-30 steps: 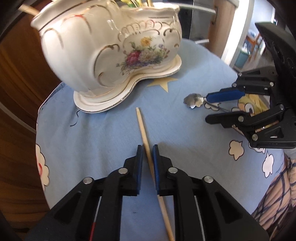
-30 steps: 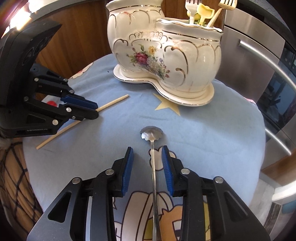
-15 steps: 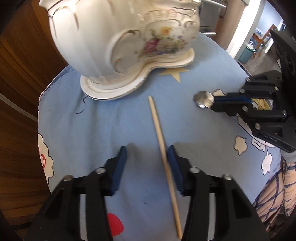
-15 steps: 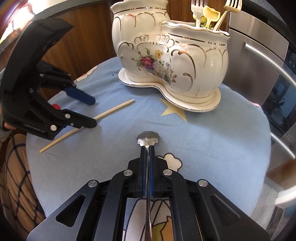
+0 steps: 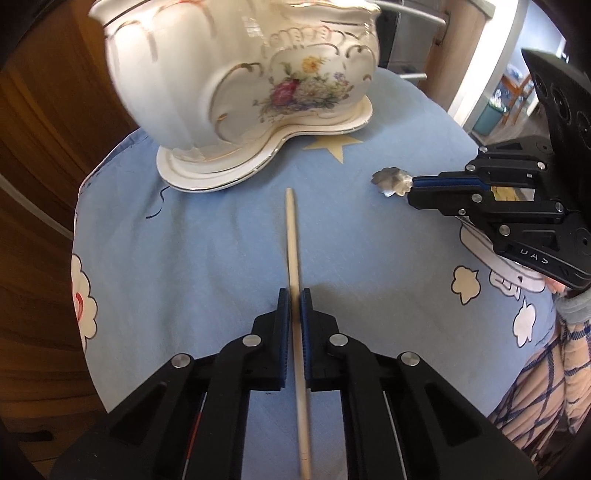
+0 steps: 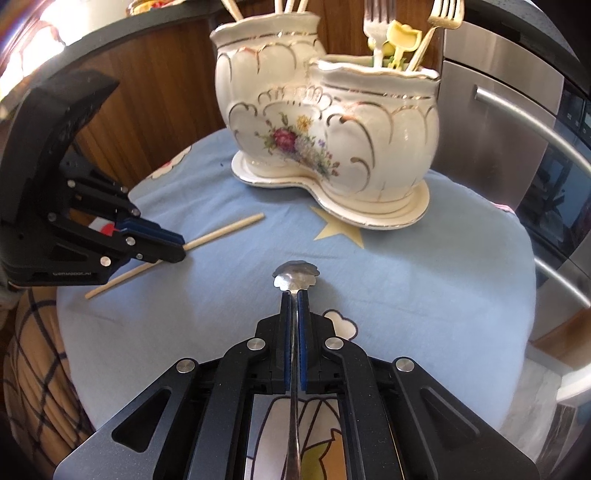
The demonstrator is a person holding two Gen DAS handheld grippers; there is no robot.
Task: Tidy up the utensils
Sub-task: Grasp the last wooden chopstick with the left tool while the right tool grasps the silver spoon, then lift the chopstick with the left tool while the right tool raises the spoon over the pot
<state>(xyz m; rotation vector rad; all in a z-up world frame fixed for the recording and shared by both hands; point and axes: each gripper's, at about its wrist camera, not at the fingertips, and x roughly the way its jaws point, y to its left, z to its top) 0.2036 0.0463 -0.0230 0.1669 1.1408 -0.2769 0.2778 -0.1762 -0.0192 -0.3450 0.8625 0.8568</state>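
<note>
On the blue cloth, the left gripper [image 5: 294,300], its jaws just closed, pinches the wooden chopstick [image 5: 294,236], the right gripper [image 6: 294,300] clamps the scalloped spoon [image 6: 295,275], seemingly barely lifted, both unstowed in the holder [image 6: 332,140] beyond.

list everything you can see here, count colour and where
chopstick: 1, pale wood, flat on the cloth, between the left jaws
spoon: 1, silver, on the cloth, handle between the right jaws
holder: 1, white with gold trim and flowers, two pots, back of the table
forks: 2, one silver, one gold, upright in the right pot
cloth: 1, blue with cartoon prints, over the table
oven: 1, steel, right of the table
left gripper: black, blue pads, shut on chopstick
right gripper: black, blue pads, shut on spoon
</note>
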